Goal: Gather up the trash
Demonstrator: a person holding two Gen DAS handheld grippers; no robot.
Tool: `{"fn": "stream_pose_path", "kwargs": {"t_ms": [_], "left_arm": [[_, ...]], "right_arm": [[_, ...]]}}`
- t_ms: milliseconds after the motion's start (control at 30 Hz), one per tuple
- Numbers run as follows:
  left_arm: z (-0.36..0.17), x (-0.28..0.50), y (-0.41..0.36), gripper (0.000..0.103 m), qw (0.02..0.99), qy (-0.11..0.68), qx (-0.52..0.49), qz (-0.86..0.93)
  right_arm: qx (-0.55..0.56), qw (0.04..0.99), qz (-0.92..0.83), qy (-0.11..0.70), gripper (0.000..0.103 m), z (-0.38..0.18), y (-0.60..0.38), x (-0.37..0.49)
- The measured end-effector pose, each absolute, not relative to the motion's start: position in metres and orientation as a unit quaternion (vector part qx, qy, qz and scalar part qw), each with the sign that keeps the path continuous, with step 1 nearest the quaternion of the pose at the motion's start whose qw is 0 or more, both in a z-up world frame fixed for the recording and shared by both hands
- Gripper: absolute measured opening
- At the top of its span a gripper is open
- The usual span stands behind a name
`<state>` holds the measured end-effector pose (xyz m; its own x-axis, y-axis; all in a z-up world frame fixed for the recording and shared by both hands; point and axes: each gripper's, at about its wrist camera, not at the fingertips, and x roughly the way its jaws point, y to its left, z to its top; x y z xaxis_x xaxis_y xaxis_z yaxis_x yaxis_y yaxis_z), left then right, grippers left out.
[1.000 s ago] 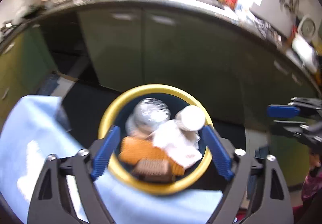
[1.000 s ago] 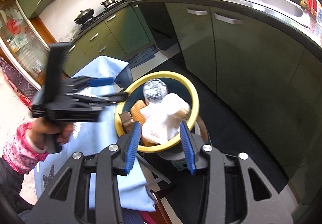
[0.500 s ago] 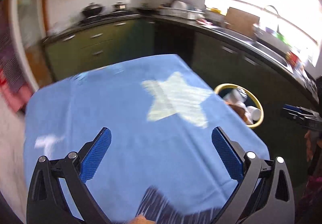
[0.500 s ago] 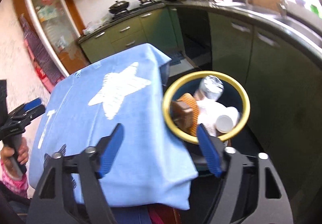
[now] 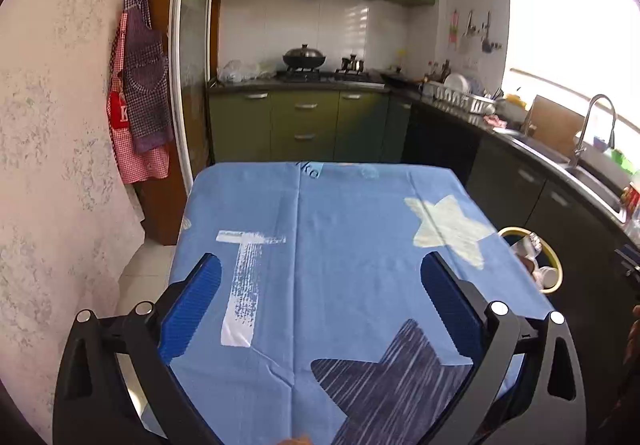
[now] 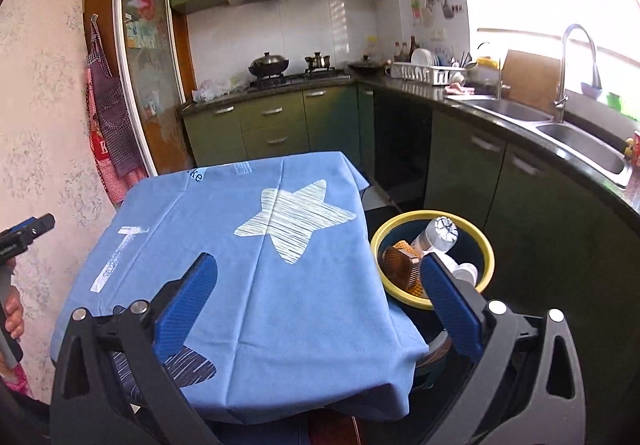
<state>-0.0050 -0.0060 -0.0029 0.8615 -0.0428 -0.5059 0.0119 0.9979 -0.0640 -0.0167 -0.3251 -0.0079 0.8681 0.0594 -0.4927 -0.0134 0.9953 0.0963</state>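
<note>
Both of our claws are spread wide and carry nothing. Our right gripper (image 6: 318, 299) shows only blue cloth between its blue pads; its jaws have just been opening, from partly closed over the bin to fully apart. Our left gripper (image 5: 320, 303) has also just been opening, by a smaller amount, and it too hangs over bare cloth.

What has changed is our position. A second ago both claws hovered right above the round dark bin with the yellow rim (image 6: 434, 251); now both have drawn back to the near side of the table covered in a blue star-printed cloth (image 6: 248, 245), and the kitchen's green cabinets fill the view beyond.

In the right wrist view the bin sits at about 3 o'clock from the table's middle, just beside its edge and lower. It holds a clear plastic bottle with a crumpled cap end (image 6: 436, 235), an orange and brown ribbed piece (image 6: 402, 265) and a white cup-like item (image 6: 466, 273). In the left wrist view the bin (image 5: 558, 273) peeks out at 3 o'clock too.

We see no loose trash left on the cloth, so we judge the collecting to be finished or very nearly so.
</note>
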Motion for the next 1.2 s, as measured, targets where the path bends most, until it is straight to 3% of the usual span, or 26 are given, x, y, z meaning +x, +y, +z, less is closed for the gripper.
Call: {"fn": "stream_pose_path", "kwargs": {"t_ms": [1200], "left_arm": [[0.002,-0.029,-0.029,0.098,0.965,0.259,-0.009,-0.024]], "right_arm": [[0.037,0.967,0.008,0.253,0.097,-0.011,-0.317,-0.018]]}}
